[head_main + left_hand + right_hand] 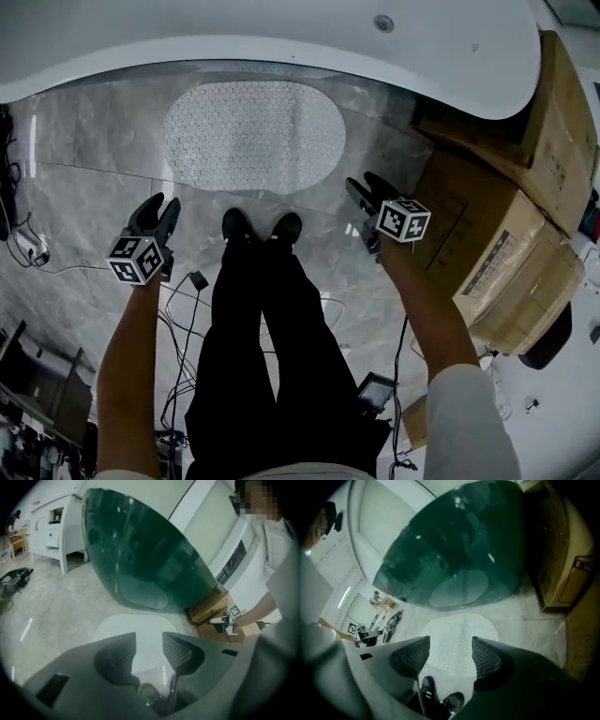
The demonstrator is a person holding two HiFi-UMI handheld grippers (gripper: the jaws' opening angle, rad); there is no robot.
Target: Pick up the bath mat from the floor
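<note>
The bath mat (254, 134) is a pale oval with small dots, flat on the grey marble floor beside the curved white tub. It also shows beyond the jaws in the left gripper view, as the mat (140, 630), and in the right gripper view, as the mat (459, 634). My left gripper (157, 210) hovers short of the mat's near left edge, jaws apart with nothing between them. My right gripper (367, 187) hangs by the mat's near right edge, jaws wide and empty. Both are held well above the floor.
The white tub rim (281, 42) curves along the far side. Stacked cardboard boxes (511, 206) stand close on the right. The person's two black shoes (261, 228) rest just short of the mat. Loose cables (183, 319) and a power strip (33, 246) lie on the floor at the left.
</note>
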